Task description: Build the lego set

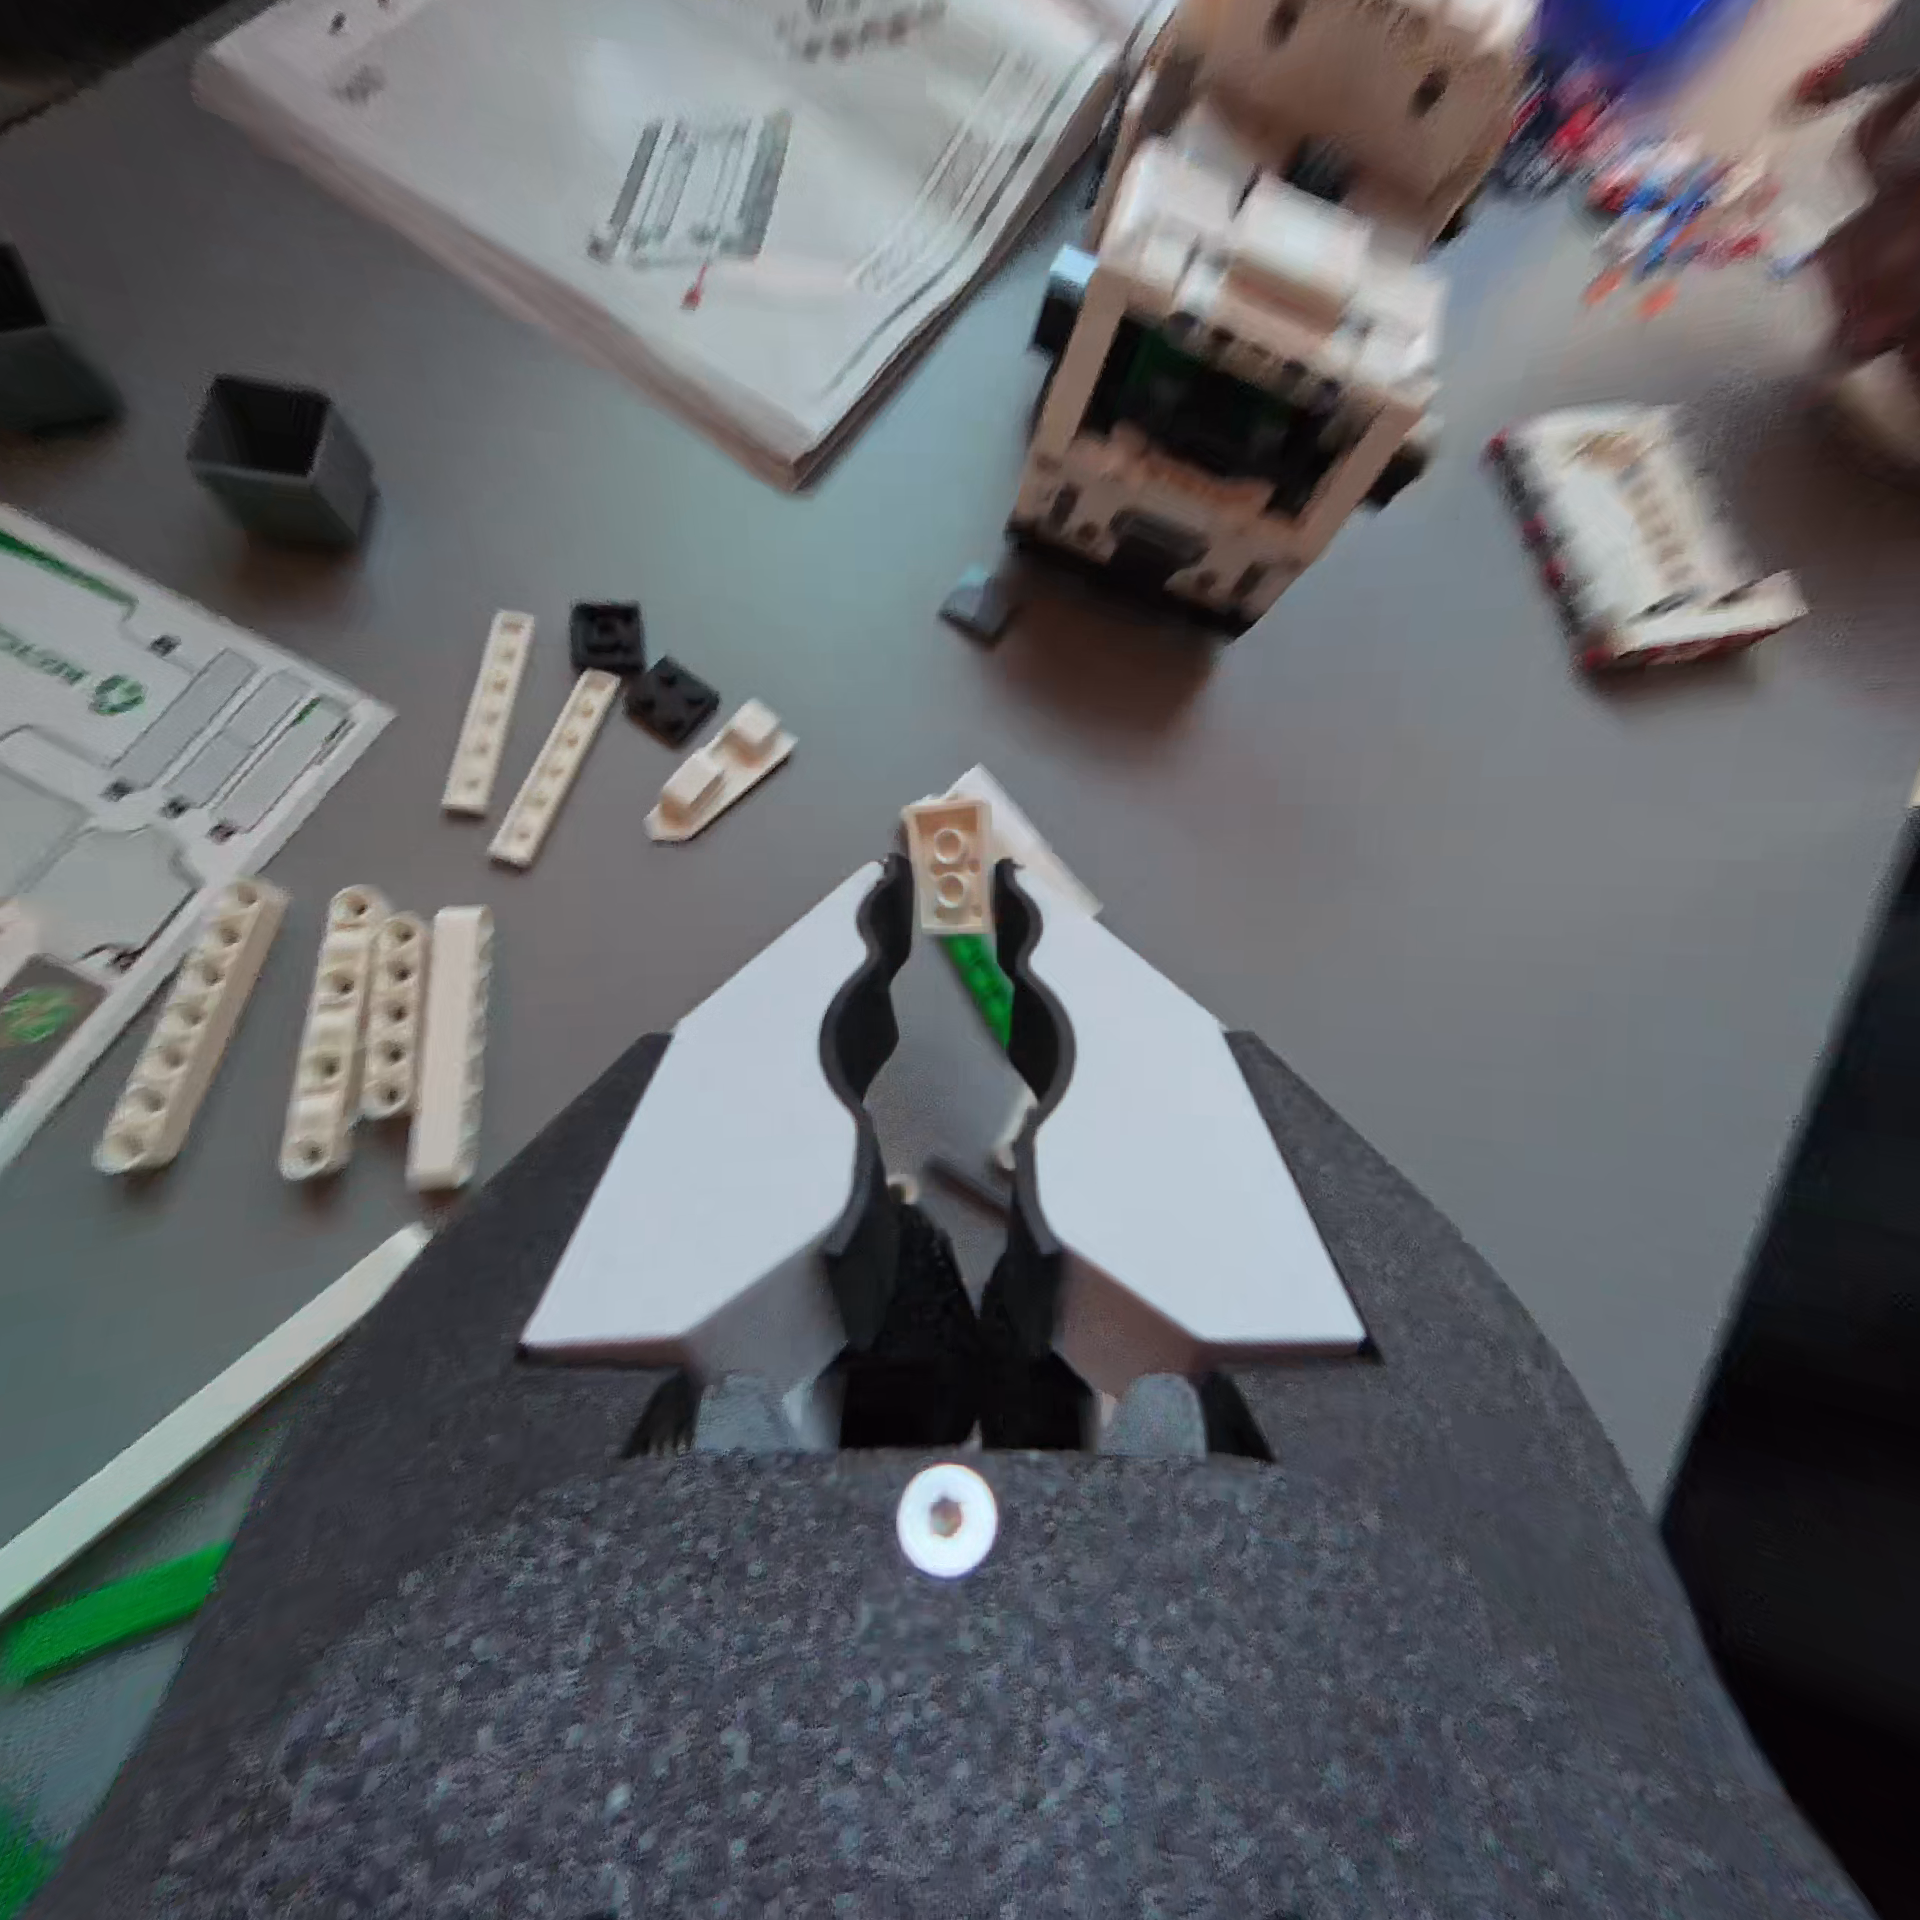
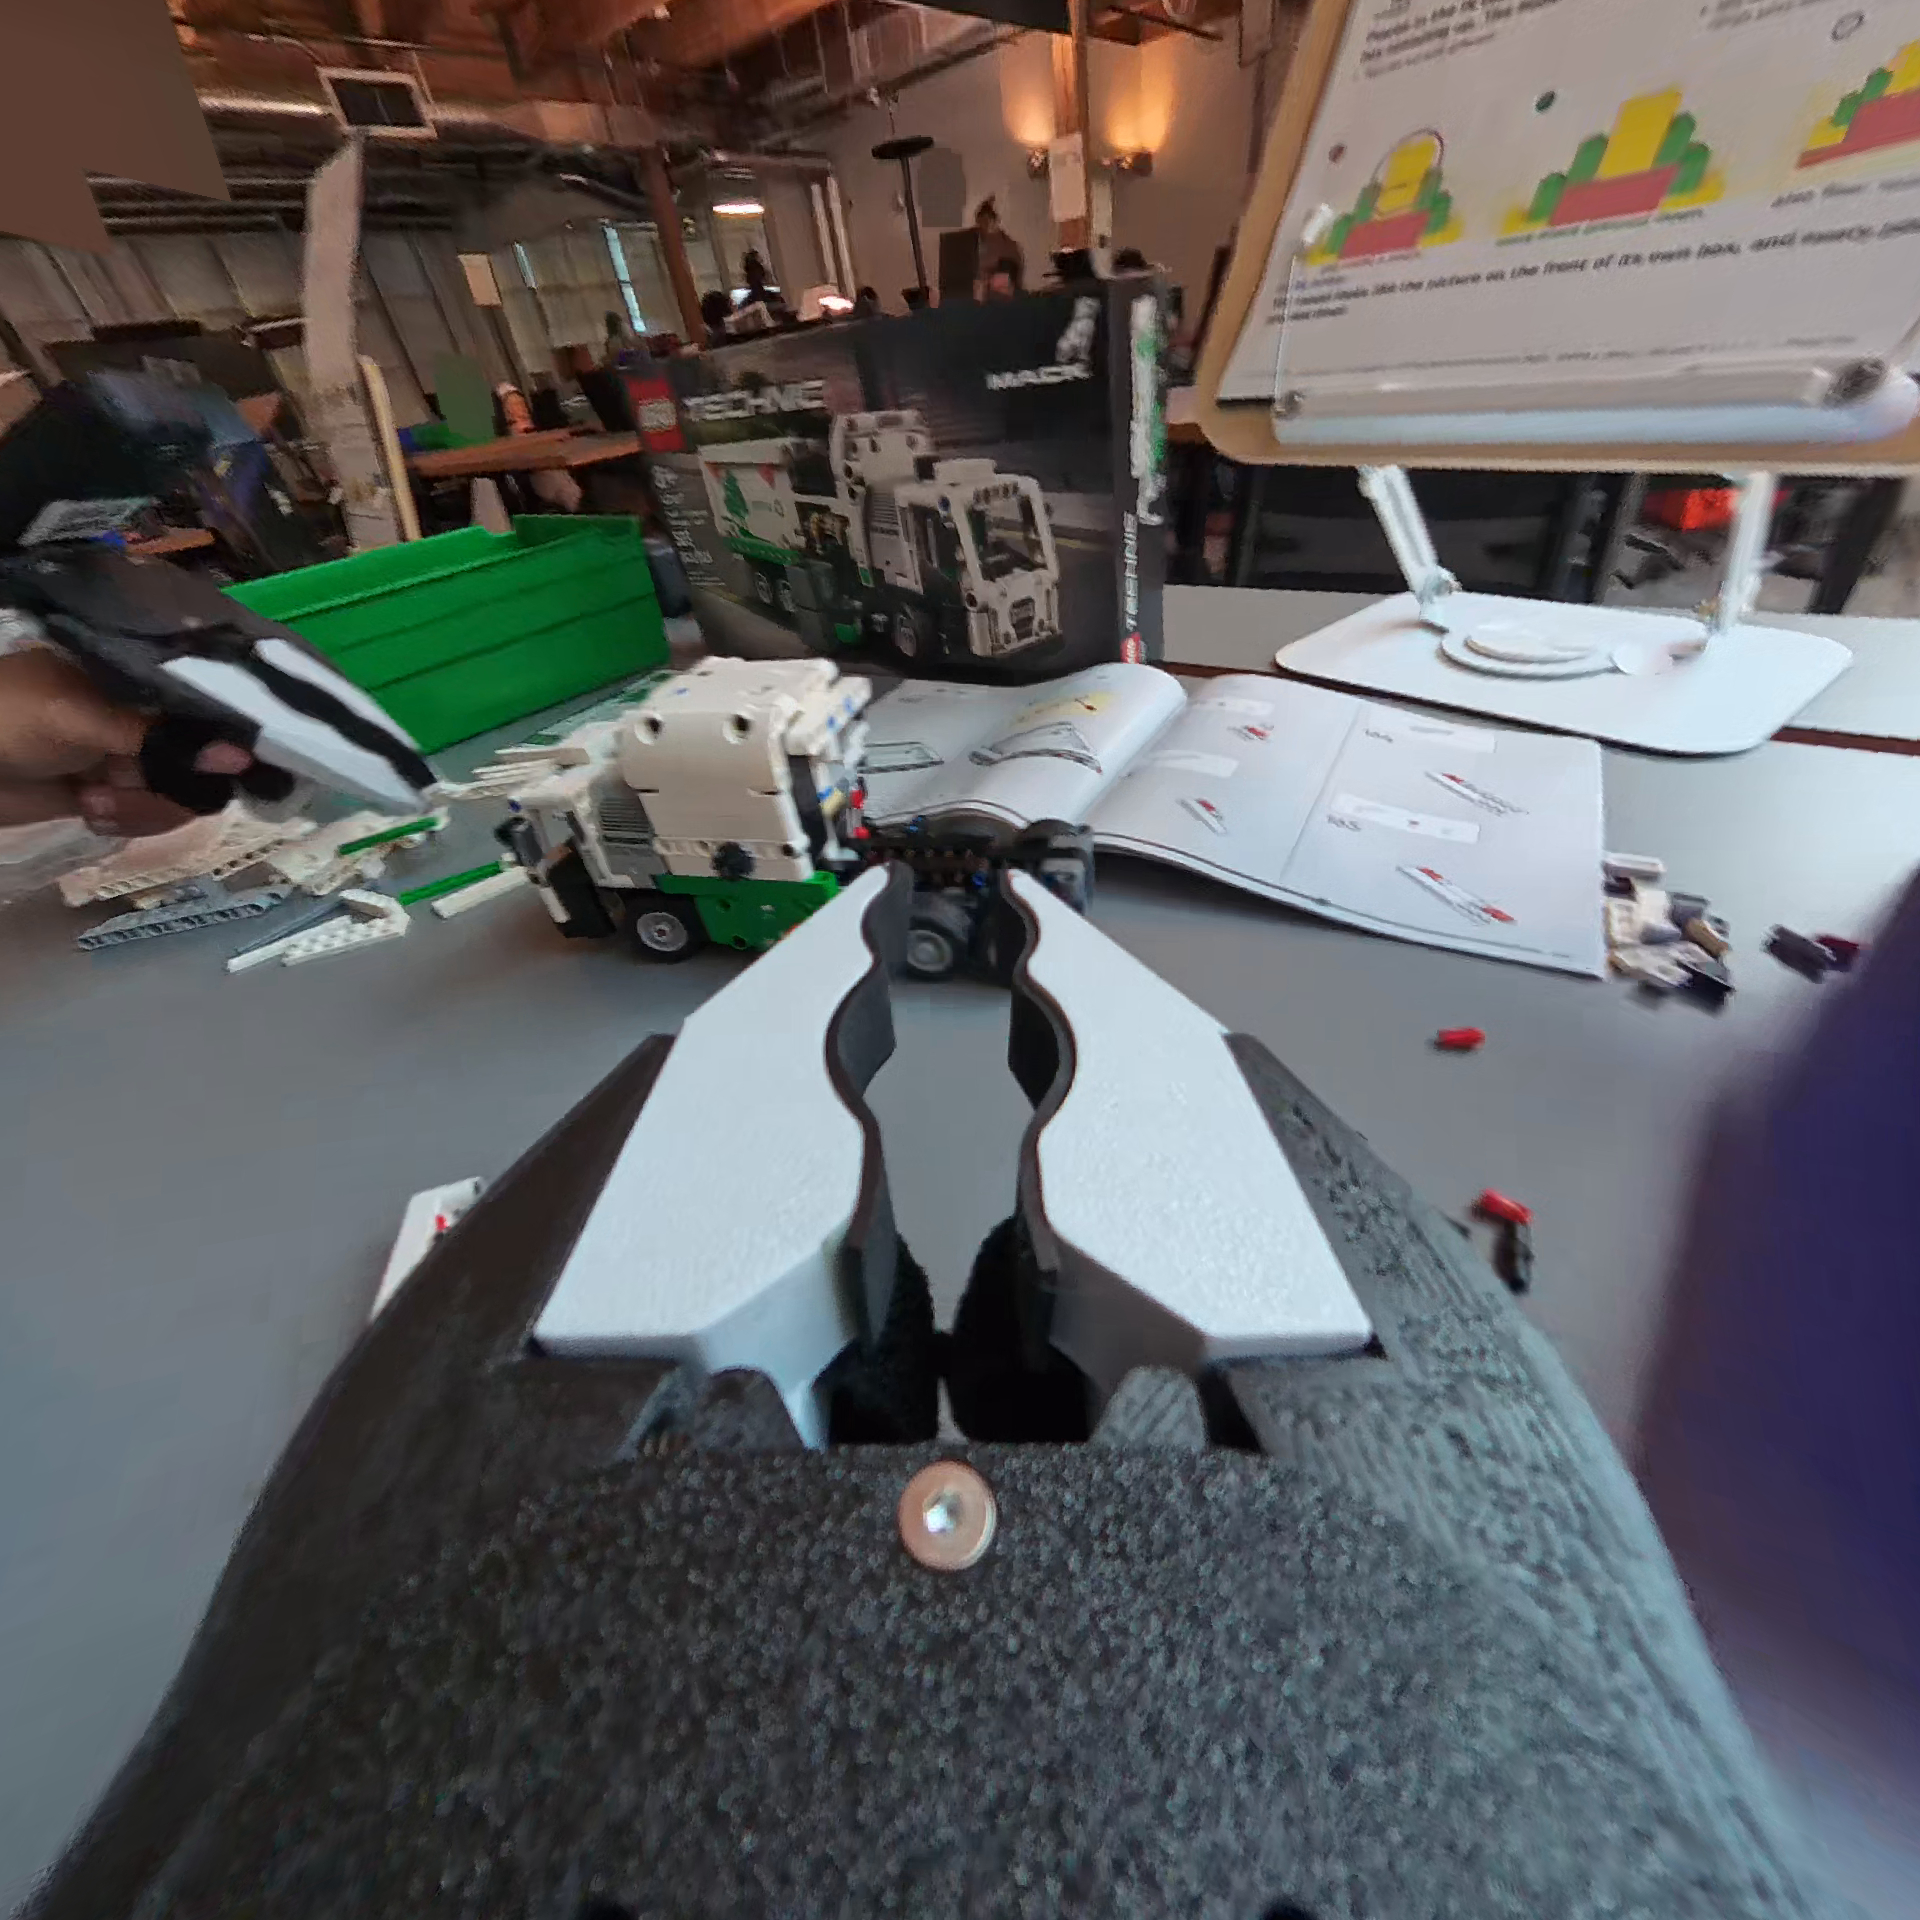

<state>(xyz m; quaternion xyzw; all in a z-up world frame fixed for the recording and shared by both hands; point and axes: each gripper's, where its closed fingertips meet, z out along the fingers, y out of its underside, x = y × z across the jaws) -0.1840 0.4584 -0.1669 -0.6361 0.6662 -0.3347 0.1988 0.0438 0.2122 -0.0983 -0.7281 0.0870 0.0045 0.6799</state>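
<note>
In the left wrist view my left gripper (image 1: 951, 875) is shut on a small white two-stud plate (image 1: 945, 862) at its fingertips, held above the grey table. A green studded piece (image 1: 982, 982) shows just behind the plate between the fingers; I cannot tell if they are joined. The partly built white and green truck (image 1: 1226, 395) stands ahead, blurred. In the right wrist view my right gripper (image 2: 948, 894) is open and empty, low over the table, pointing at the truck (image 2: 717, 800). The left gripper (image 2: 312, 738) shows at the left, its tip just left of the truck.
White beams (image 1: 343, 1029), white plates (image 1: 520, 748), black squares (image 1: 644, 665), a sticker sheet (image 1: 135, 748) and a dark cup (image 1: 281, 457) lie left. The open instruction booklet (image 2: 1247, 790), set box (image 2: 914, 509), green bin (image 2: 468, 623), a sheet stand (image 2: 1558, 644) and small red parts (image 2: 1455, 1037) surround the truck. Across from one pair of fingers to the other is roughly 35 cm. The dark cup (image 1: 281, 457) sits 15 cm or so from the ends of my left fingers.
</note>
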